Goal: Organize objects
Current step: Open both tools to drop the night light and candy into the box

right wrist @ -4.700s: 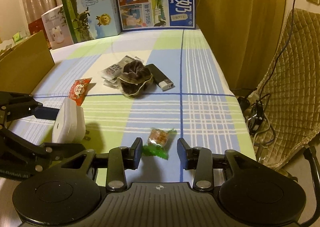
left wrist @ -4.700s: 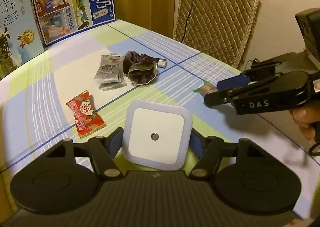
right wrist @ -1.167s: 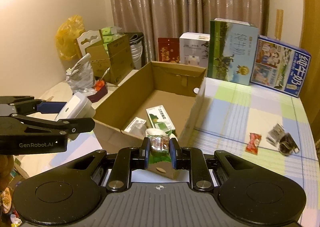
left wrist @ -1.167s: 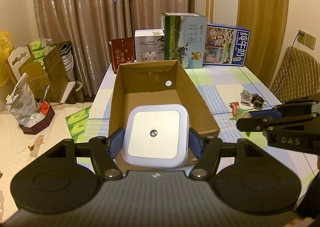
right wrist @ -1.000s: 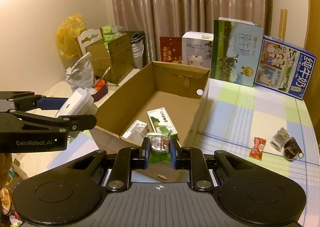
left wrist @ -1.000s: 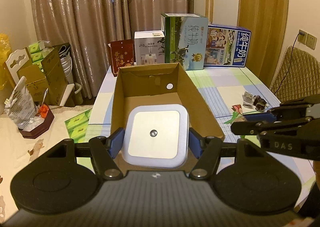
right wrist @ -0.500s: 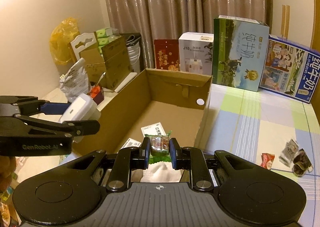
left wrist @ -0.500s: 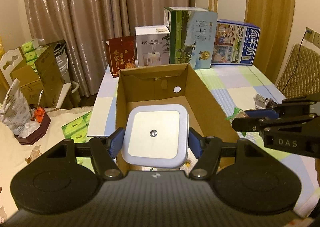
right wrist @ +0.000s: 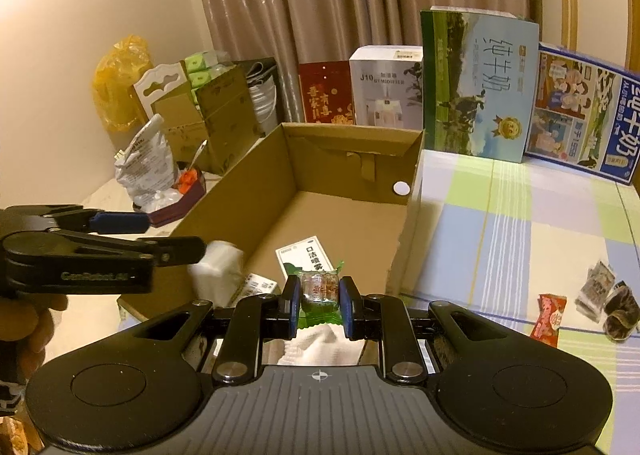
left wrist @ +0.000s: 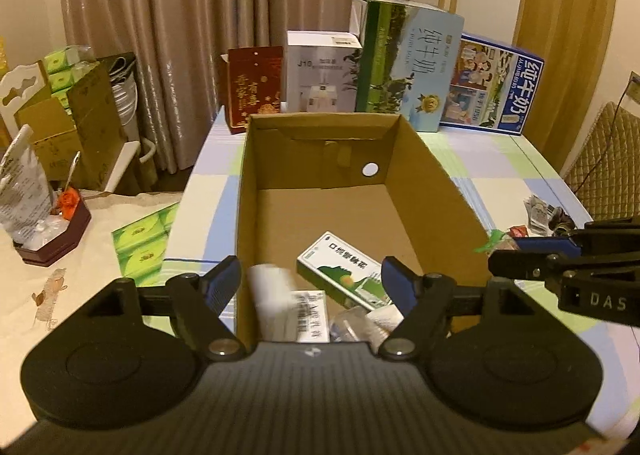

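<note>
A table covered by a pastel checked cloth [right wrist: 520, 223] is seen in both wrist views, and on its left part an open brown cardboard box [left wrist: 440, 191] is set, its far wall pierced by a small round hole. Behind the box, a row of upright cartons is lined up against the curtain: a tall green-and-blue milk carton [left wrist: 404, 67], a blue illustrated milk carton [left wrist: 496, 87], a white humidifier box [left wrist: 320, 71] and a dark red gift box [left wrist: 252, 87].

Over the near end of the cardboard box the black left gripper [left wrist: 312, 279] is held with its jaws spread wide and nothing between them. Just below it, a blurred white square night light [left wrist: 272, 295] is seen inside the box, apart from the fingers. A green-and-white flat medicine carton [left wrist: 340, 267] and a small white printed packet [left wrist: 312, 315] are lying on the box floor beside it.

The black right gripper [right wrist: 319, 297] is held above the box's near right corner, its jaws closed on a small candy in a clear and green wrapper [right wrist: 318, 291].

On the cloth to the right, a red snack packet [right wrist: 550, 317], a grey sachet [right wrist: 598, 289] and a dark brown scrunchie [right wrist: 620, 313] are left near one another.
</note>
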`<state>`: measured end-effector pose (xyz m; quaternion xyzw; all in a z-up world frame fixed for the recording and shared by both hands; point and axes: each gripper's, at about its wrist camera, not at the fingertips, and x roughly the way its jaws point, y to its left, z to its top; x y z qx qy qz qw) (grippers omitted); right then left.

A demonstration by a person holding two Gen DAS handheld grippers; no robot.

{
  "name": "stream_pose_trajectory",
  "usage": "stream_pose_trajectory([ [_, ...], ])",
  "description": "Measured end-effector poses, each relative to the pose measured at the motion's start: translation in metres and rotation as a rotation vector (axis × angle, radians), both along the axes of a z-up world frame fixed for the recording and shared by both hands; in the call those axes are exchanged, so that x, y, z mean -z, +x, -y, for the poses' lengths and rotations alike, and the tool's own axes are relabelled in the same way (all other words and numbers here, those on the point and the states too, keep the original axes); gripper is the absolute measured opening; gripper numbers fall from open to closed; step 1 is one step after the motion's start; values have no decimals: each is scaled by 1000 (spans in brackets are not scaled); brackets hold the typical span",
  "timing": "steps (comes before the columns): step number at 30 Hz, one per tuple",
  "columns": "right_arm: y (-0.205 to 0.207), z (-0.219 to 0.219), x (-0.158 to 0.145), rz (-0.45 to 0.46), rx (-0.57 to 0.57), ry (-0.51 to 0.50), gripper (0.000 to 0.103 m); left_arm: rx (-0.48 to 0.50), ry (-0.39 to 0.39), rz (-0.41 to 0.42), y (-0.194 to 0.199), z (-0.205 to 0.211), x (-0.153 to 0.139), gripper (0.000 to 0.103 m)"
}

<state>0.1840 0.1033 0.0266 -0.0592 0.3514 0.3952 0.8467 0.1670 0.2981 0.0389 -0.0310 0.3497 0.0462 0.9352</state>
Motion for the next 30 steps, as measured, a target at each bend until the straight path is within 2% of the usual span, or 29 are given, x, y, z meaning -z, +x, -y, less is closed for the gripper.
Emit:
stream_pose_trajectory([
  [7,1,-6,-8,-3,1,42,17,-26,-10,30,-20,-8,-9,75],
  [9,2,-8,-12,11,-9,79,22,-32,-10,37,-25,-9,-11,76],
  [11,4,-7,-15,6,-6,113,52,-34,-8,42,-30,-8,-13,78],
  [12,5,-5,-17,7,5,124,56,-33,-7,44,-32,-8,-13,80],
  [23,-14,37,-29,11,44,130,58,-34,9,57,-62,14,-21,90],
  [30,-46,74,-37,10,54,130,67,-56,2,54,-86,35,-27,98],
])
